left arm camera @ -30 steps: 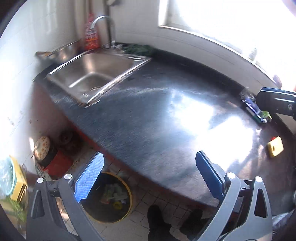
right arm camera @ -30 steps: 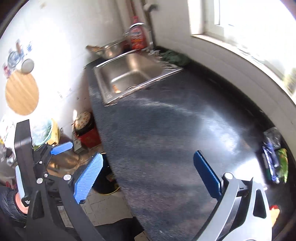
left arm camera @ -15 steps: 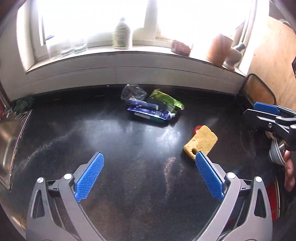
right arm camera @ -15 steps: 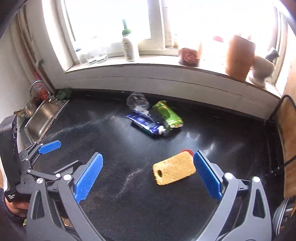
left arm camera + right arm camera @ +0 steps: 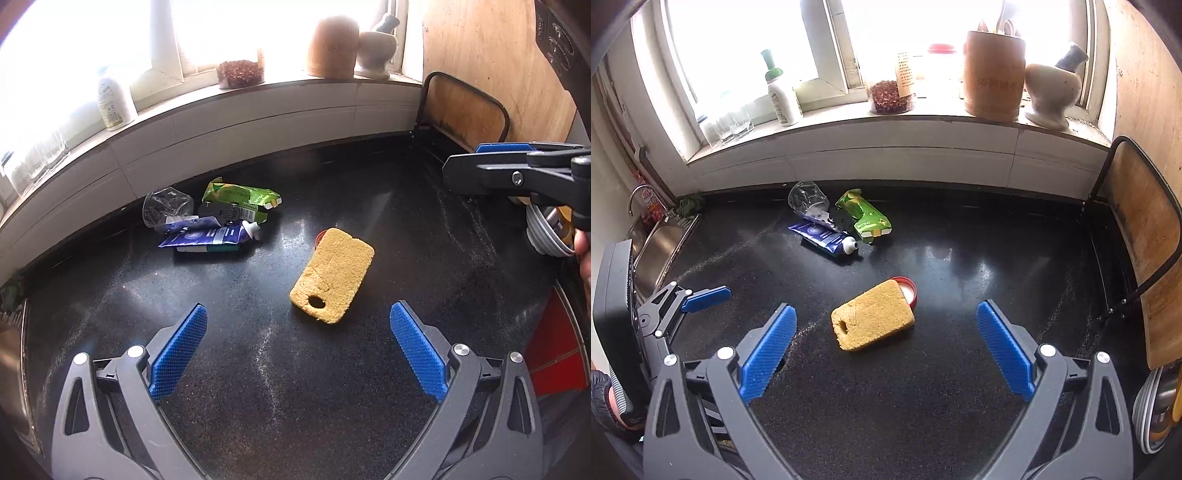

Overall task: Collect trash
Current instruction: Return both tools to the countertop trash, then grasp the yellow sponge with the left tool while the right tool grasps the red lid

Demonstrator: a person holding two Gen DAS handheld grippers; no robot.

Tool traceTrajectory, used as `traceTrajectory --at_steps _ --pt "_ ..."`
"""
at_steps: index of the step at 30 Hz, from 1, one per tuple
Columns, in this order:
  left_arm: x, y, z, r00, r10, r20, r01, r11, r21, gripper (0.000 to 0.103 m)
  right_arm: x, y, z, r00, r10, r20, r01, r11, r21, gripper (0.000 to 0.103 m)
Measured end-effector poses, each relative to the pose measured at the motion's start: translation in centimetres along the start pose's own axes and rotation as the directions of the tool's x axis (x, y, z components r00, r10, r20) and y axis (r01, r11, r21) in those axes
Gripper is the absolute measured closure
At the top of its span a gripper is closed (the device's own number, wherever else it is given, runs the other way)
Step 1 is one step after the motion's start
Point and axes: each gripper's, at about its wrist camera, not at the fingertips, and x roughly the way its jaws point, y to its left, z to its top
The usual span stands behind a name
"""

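Fingers of the left gripper (image 5: 295, 350) and the right gripper (image 5: 886, 350) are spread wide above the black countertop (image 5: 960, 369), and nothing is held. Far left, a crushed clear cup (image 5: 807, 201), a blue tube (image 5: 823, 236) and a green carton (image 5: 866, 216) are piled together. Nearer, a yellow sponge (image 5: 873, 319) is laid partly over a red lid (image 5: 908, 290).
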Motion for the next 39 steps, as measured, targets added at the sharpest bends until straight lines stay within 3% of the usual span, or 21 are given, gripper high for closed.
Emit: traceTrajectory --at_steps 9,18,24,27,36,39 --pt "6.5 -1.6 -0.4 0.999 -0.035 -0.01 0.036 0.997 0.068 0.007 5.1 -3.7 -1.2 0.994 0.025 -0.11 -0.026 1.0 -0.013 0.008" --pt "14.1 -3.6 -1.0 0.996 -0.006 -0.084 0.022 0.98 0.2 0.007 12.3 -6.3 -3.1 0.973 0.045 -0.228 -0.065 0.995 -0.078 0.008" --pt "16.1 -2.5 -0.1 0.994 -0.064 -0.091 0.08 0.98 0.18 0.03 16.4 -6.7 -3.3 0.956 0.08 -0.282 -0.122 0.983 -0.136 0.008" --pt "15.9 -1.6 0.2 0.996 -0.042 -0.084 0.057 0.981 0.187 0.039 18.4 -6.3 -3.3 0.949 0.089 -0.303 -0.151 0.971 -0.187 0.008" --pt "14.2 3.2 0.8 0.998 -0.002 -0.068 0.006 0.998 0.062 0.041 22.2 -1.9 -1.7 0.971 0.072 -0.23 -0.162 0.902 -0.4 0.008" --pt "14.4 4.2 0.9 0.997 0.018 -0.073 -0.017 1.0 0.02 0.041 22.5 -0.7 -1.3 0.977 0.09 -0.196 -0.168 0.887 -0.429 0.021"
